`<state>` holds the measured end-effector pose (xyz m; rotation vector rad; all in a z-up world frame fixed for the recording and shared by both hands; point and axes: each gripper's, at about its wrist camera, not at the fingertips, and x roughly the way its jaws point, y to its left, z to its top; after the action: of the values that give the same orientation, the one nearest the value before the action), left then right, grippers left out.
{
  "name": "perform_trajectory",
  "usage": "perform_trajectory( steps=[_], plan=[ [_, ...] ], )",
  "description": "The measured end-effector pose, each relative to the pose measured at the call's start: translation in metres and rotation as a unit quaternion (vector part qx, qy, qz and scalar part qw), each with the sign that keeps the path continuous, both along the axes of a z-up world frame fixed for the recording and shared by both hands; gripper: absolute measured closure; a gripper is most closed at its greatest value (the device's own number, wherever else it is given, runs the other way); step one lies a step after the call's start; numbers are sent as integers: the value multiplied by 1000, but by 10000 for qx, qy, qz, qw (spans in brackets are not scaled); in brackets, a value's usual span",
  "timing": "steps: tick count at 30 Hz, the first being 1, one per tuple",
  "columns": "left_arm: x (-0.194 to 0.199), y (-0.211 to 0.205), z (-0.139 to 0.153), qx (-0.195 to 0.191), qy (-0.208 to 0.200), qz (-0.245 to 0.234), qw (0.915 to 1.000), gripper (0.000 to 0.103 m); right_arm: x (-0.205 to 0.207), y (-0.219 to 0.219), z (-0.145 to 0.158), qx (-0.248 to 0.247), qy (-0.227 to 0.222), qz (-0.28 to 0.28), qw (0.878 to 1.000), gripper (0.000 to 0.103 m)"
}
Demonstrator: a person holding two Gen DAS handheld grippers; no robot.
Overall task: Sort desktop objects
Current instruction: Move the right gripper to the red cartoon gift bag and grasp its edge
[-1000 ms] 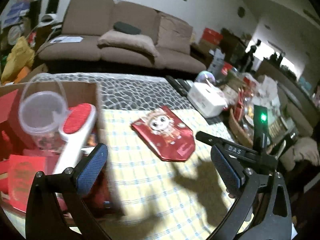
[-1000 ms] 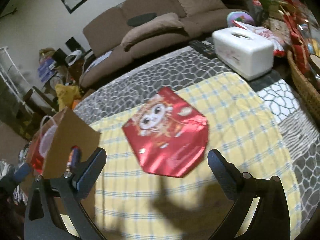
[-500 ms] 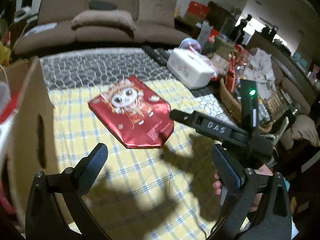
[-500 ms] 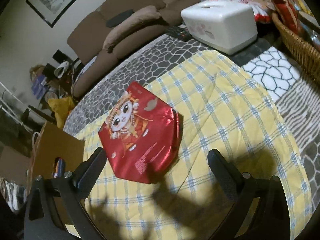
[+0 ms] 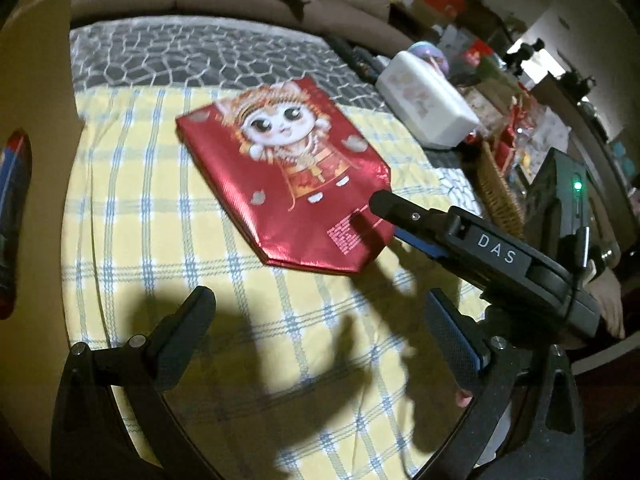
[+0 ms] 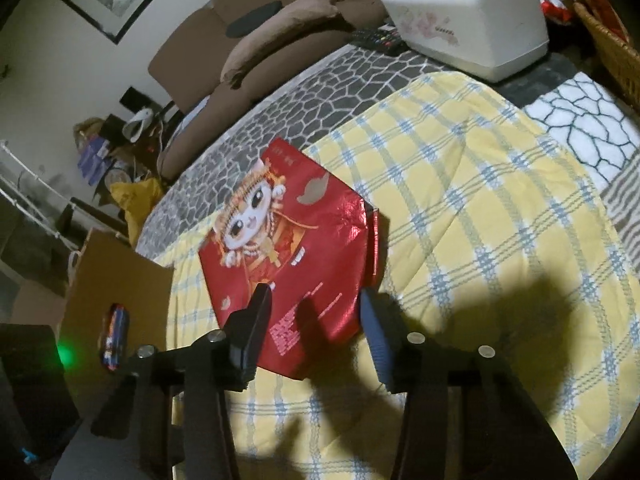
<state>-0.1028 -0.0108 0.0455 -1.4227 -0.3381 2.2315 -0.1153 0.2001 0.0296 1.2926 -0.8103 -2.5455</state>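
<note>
Both grippers are hanging over a yellow checked cloth [image 6: 480, 200]. Spread beneath them, it is covering the near part of a grey mosaic-patterned table [image 6: 320, 80]. Left of the right gripper [image 6: 314, 304] a brown cardboard box [image 6: 116, 280] is standing at the table's edge. Far ahead and to its right a white tissue box [image 6: 468, 20] is sitting on the grey surface. Directly ahead of both tools a red foil bag [image 6: 292, 264] with a cartoon figure is lying flat on the cloth. The right gripper's jaws are closing, straddling the bag's near pointed corner, pads not visibly pressing on it. The left gripper [image 5: 320, 340] is standing wide apart, gripping nothing, the bag ahead of its fingertips.
</note>
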Motion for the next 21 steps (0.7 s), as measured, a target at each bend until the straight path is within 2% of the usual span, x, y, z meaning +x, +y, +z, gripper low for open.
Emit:
perform_trajectory(
  steps=[1,3,5,8,14,17,21],
  plan=[
    [0,-1,-1,20,-21,8,10000,0,0,-1,-1,13,6,8,10000,57],
    [-1,-3,-2,57,-48,46,10000,0,-1,-2,-3,16,-4,37,10000,75],
    [-4,-8,-4,109,-104,126,9998,0,-1,-2,-4,7,-27,64,10000,85],
    [-12,-14,-9,136,-171,260,9994,0,0,-3,-6,-59,-71,174,9998,87],
    [-27,-15,-19,107,-178,349,9992,0,3,-18,3,-153,-135,841,9962,87],
    [-31,-15,-23,233,-267,377,9987,0,3,-17,6,-131,-161,772,9968,87],
    [-38,-16,-27,397,-360,433,9976,0,0,-12,-1,-357,-272,700,9965,87]
  ],
)
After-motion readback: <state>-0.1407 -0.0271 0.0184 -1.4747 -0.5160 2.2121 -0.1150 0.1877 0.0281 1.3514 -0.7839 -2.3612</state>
